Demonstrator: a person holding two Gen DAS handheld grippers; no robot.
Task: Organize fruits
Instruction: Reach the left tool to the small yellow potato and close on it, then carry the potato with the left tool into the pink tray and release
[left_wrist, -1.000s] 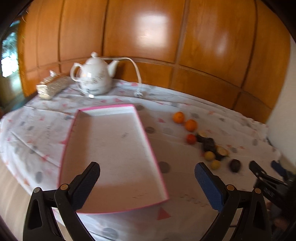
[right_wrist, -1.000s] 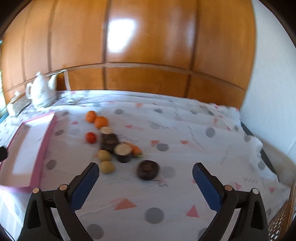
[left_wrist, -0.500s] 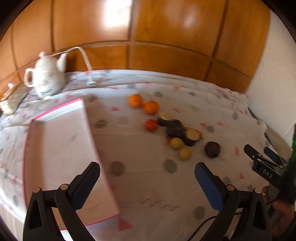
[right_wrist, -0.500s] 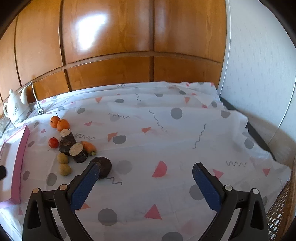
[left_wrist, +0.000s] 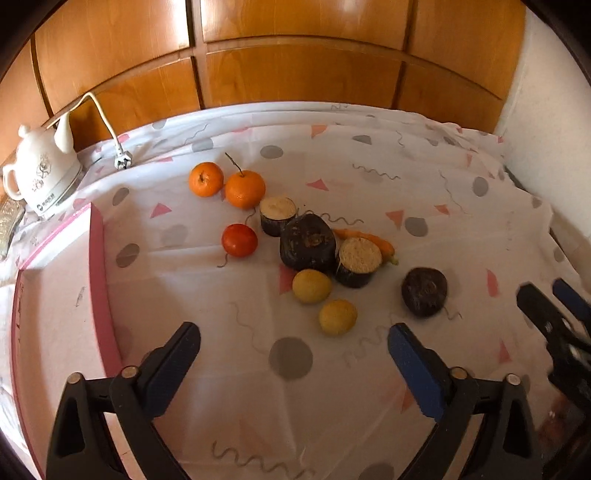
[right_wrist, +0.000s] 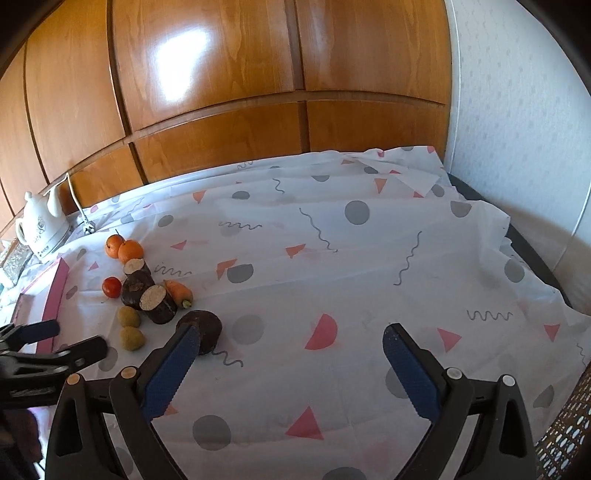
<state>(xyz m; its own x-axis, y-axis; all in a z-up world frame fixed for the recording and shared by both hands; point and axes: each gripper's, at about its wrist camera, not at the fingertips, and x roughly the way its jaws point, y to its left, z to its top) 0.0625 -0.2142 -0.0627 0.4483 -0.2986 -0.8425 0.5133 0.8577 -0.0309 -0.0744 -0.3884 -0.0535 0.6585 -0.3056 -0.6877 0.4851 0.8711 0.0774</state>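
A cluster of produce lies on the patterned cloth: two oranges (left_wrist: 206, 179) (left_wrist: 245, 188), a red tomato (left_wrist: 239, 240), two yellow fruits (left_wrist: 311, 286) (left_wrist: 338, 316), dark cut root pieces (left_wrist: 307, 242), a carrot (left_wrist: 369, 237) and a dark round piece (left_wrist: 424, 291). A pink-rimmed tray (left_wrist: 96, 266) lies to their left. My left gripper (left_wrist: 293, 349) hovers just short of the yellow fruits, its jaws wide and closing on nothing. My right gripper (right_wrist: 287, 350) hangs open over bare cloth; its left finger hides part of the dark round piece (right_wrist: 207, 326).
A white kettle (left_wrist: 42, 173) with its cord and plug (left_wrist: 122, 159) stands at the back left by the wood-panelled wall. The right gripper's fingers (left_wrist: 546, 314) show at the left wrist view's right edge. The cloth drops off at the right, by a wicker surface (right_wrist: 569, 432).
My left gripper swung right, from above the tray to just short of the fruit, and lowered; its jaws narrowed slightly. My right gripper drifted right, so the fruit sits at its left.
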